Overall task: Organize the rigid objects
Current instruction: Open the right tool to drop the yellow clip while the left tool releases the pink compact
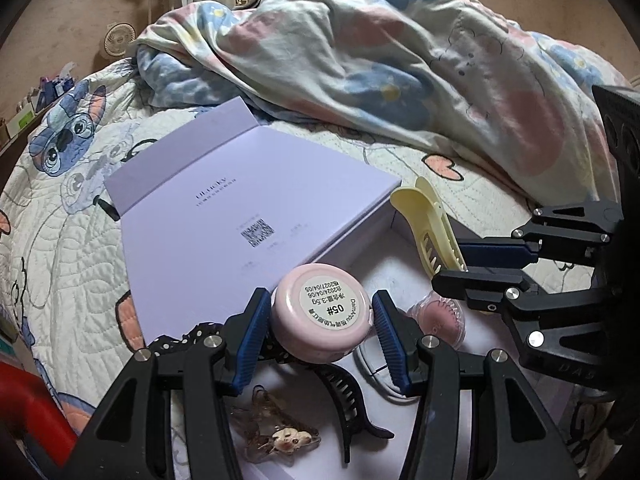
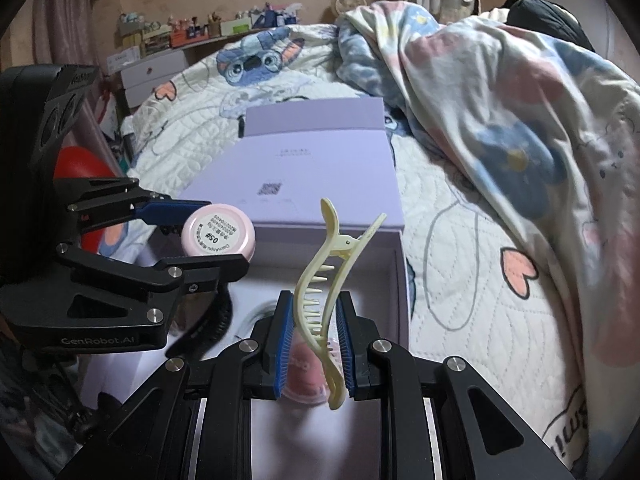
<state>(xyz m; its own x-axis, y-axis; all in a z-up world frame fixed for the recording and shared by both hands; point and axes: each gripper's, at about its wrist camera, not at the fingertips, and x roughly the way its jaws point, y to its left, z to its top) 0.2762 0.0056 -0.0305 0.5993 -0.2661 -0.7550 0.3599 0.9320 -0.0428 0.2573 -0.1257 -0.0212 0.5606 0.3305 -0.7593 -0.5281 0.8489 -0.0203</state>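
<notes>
Currently, left gripper clamps pink round compact, label "05#", above lavender box on bed. Right gripper grips yellow toothed hair clip. Left view only: black claw clip w/ brown clip.

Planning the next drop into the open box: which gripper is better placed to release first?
Probably the right gripper: its yellow hair clip hangs over bare box floor; the left gripper is above clips.

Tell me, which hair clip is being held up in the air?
The yellow hair clip, pinched by the right gripper. The black claw clip and brown bow clip lie in the box.
</notes>
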